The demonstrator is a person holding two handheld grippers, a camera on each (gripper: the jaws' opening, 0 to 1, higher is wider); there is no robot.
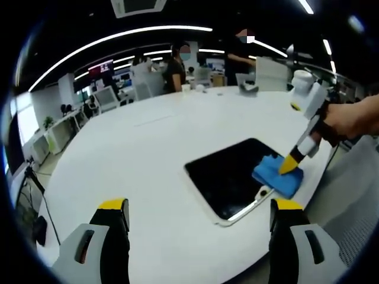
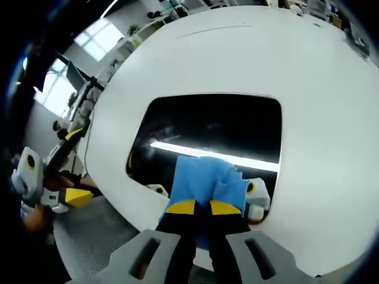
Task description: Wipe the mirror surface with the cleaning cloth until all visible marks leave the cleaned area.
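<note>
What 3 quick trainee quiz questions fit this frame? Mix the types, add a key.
1. True or false: the right gripper is shut on the blue cleaning cloth.
2. The cloth lies on: A) the mirror B) the bare white table C) a chair.
3. Fill in: the left gripper hovers with its jaws ____.

Key: 1 true; 2 A; 3 open.
</note>
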